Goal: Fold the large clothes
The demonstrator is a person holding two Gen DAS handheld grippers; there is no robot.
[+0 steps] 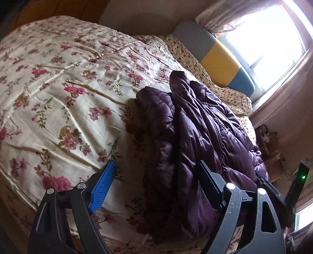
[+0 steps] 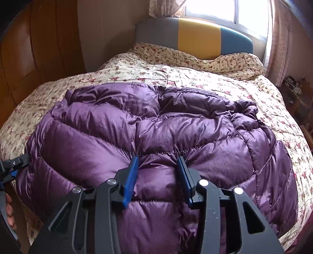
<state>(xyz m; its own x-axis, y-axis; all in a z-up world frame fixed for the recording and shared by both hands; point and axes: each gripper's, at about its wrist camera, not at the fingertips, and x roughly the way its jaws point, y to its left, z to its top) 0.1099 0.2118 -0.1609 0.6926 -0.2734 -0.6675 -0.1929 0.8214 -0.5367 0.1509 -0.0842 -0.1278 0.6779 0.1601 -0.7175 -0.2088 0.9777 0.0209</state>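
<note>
A purple quilted puffer jacket (image 2: 156, 125) lies spread on the floral bedspread (image 2: 215, 78), its hem toward me. In the right wrist view my right gripper (image 2: 158, 162) is pushed down into the jacket's lower middle. A puffed fold of fabric fills the gap and its blue pads (image 2: 130, 181) press on both sides of it. In the left wrist view the jacket (image 1: 195, 127) lies bunched at the right. My left gripper (image 1: 156, 168) hangs wide open over the jacket's edge, one finger above the bedspread (image 1: 58, 97) and the other above the jacket, gripping nothing.
A grey, yellow and blue headboard (image 2: 197, 35) stands at the far end under a bright window (image 2: 211, 9) with curtains. Wooden wardrobe doors (image 2: 39, 58) line the left side. A cluttered bedside stand (image 2: 293, 88) is at the right. A person's hand (image 2: 8, 213) shows at the left edge.
</note>
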